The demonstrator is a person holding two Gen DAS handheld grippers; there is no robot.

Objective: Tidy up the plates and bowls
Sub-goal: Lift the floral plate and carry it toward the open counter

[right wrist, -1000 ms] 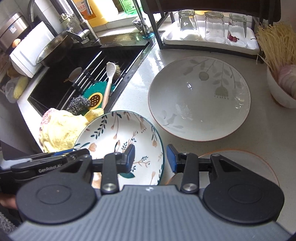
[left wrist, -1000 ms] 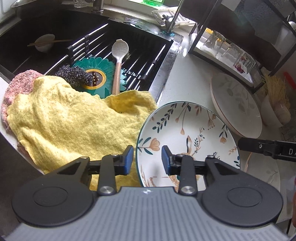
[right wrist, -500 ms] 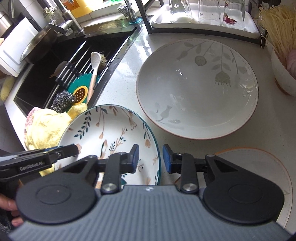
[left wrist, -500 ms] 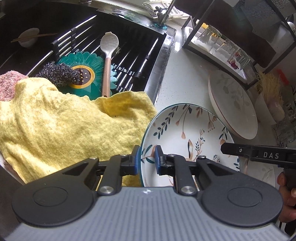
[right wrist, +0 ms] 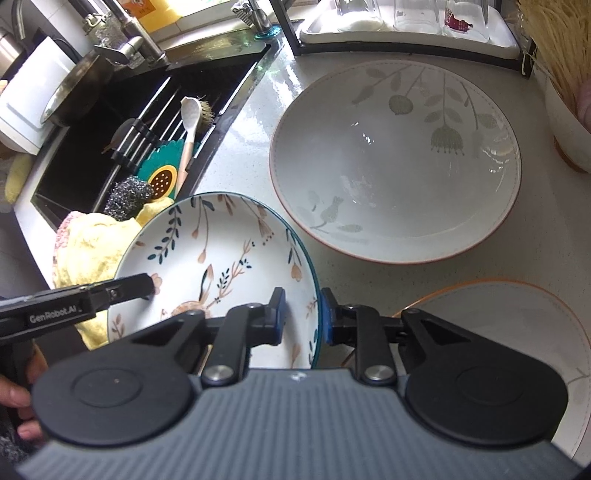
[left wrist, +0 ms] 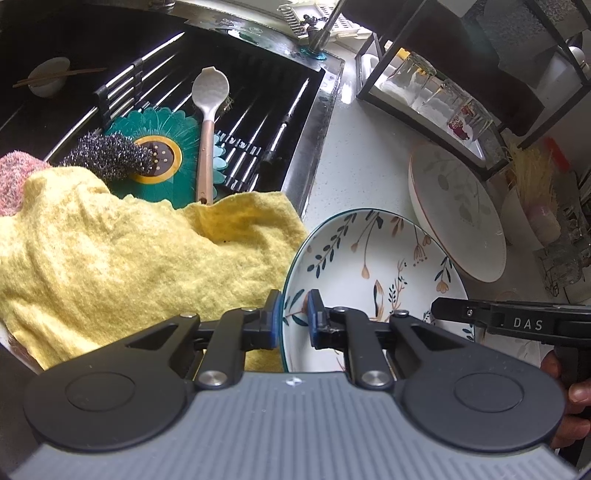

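A floral plate with a teal rim (left wrist: 373, 266) (right wrist: 221, 254) sits on the white counter beside the sink. My left gripper (left wrist: 292, 317) straddles its left rim, jaws closed onto it. My right gripper (right wrist: 301, 314) straddles its right rim, jaws nearly closed around the edge. A large pale bowl with leaf print (right wrist: 395, 158) (left wrist: 458, 210) lies behind it. A white plate with an orange rim (right wrist: 517, 328) lies at the right, partly hidden by my right gripper.
A yellow cloth (left wrist: 129, 254) drapes over the sink edge, touching the floral plate's left side. The sink (left wrist: 258, 110) holds a scourer, a green mat and a spoon brush. A dark rack with glasses (right wrist: 406, 26) stands at the back. A white pot of noodles (right wrist: 565, 122) stands right.
Both grippers moved forward onto the floral plate's opposite rims. The left jaws narrowed from open to gripping the rim; the right jaws came around the right rim.
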